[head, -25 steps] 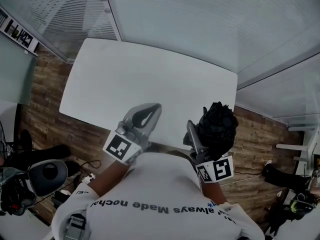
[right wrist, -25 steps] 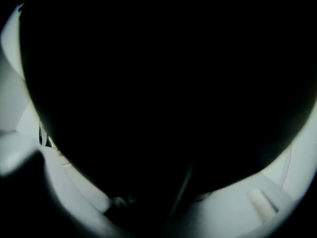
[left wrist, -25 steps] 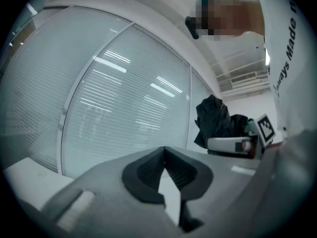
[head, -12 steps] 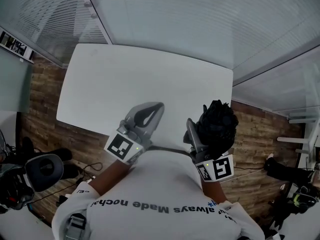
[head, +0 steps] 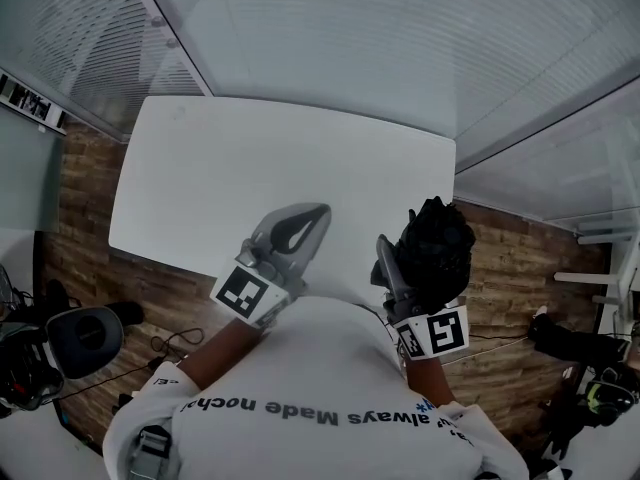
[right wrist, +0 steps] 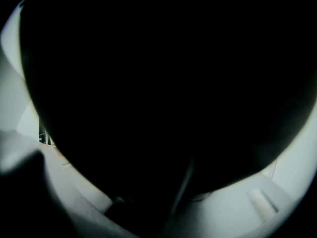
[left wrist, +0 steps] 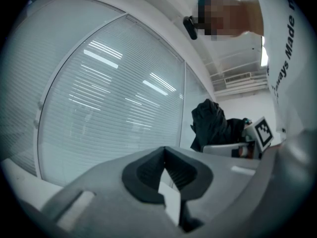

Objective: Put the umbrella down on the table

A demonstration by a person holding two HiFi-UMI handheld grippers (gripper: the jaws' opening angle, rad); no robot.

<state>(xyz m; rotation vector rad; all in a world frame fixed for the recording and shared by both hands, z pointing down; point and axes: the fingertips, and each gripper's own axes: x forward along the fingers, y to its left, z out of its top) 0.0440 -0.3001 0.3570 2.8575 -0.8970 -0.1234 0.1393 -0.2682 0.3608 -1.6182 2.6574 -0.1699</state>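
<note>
A black folded umbrella [head: 437, 248] is bunched up in my right gripper [head: 415, 256], whose jaws are shut on it just off the near right corner of the white table [head: 240, 158]. In the right gripper view its dark fabric [right wrist: 163, 83] fills almost the whole picture. My left gripper [head: 316, 212] hangs over the table's near edge, shut with nothing between its pads [left wrist: 148, 170]. The left gripper view shows the umbrella [left wrist: 212, 125] off to the right, next to the right gripper's marker cube [left wrist: 263, 132].
Glass walls with blinds [head: 330, 38] close off the far side of the table. The floor is wood planks [head: 520, 268]. An office chair [head: 85, 336] and cables sit at the lower left, and dark gear [head: 570, 343] lies at the right.
Both grippers have moved forward with the person, and the table has shifted left in the view. The umbrella stays in the right gripper; the left stays shut.
</note>
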